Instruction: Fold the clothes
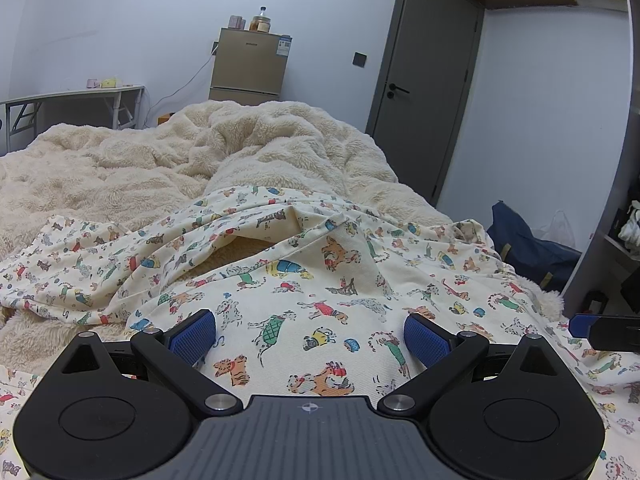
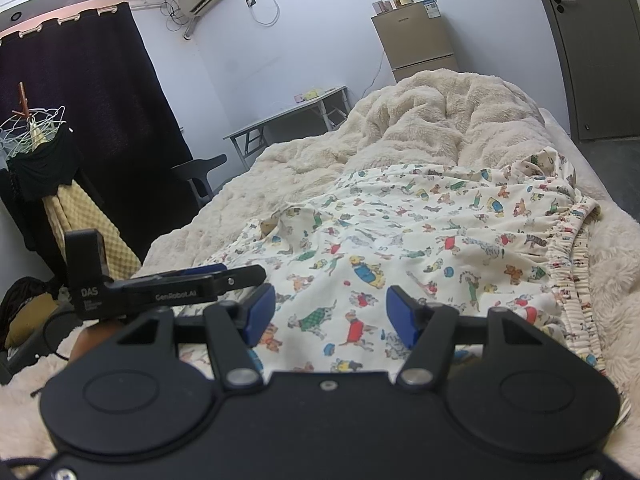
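Note:
A cream garment printed with small coloured dogs (image 1: 340, 280) lies spread and rumpled on a fluffy cream blanket; in the right wrist view (image 2: 420, 232) its gathered elastic waistband (image 2: 568, 256) runs along the right side. My left gripper (image 1: 310, 334) is open and empty, just above the cloth's near part. My right gripper (image 2: 330, 314) is open and empty over the near edge of the cloth. The left gripper also shows in the right wrist view (image 2: 224, 274) at the left, and a right fingertip (image 1: 580, 325) shows at the right edge of the left wrist view.
The fluffy blanket (image 1: 120, 168) covers the bed and is heaped at the far end. A small fridge (image 1: 250, 66), a folding desk (image 1: 80, 96) and a grey door (image 1: 424, 80) stand behind. A dark blue bag (image 1: 528, 240) sits on the floor right. A clothes rack (image 2: 40, 152) and chair (image 2: 200, 176) stand left.

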The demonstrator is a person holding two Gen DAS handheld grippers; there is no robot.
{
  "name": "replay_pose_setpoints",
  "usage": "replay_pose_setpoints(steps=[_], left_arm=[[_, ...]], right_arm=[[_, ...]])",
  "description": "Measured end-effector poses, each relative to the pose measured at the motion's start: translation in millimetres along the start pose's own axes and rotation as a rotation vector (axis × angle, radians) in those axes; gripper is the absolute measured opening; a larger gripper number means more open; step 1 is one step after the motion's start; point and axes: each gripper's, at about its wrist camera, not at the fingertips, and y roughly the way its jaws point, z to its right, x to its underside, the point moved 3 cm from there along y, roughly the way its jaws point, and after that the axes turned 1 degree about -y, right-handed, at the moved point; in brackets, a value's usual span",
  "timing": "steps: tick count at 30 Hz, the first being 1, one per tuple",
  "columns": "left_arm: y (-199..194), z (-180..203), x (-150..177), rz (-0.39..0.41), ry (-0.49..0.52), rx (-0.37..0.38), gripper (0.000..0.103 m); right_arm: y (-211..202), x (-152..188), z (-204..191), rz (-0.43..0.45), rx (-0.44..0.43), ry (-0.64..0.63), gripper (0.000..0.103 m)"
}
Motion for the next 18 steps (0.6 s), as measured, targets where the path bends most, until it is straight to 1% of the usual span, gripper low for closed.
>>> replay_pose_setpoints(steps=[18], left_arm=[[0.1, 0.6, 0.8, 0.001, -0.001, -0.001, 0.099]], right_arm=[[-0.3, -0.1, -1.7, 0.002, -0.003, -0.007, 0.06]])
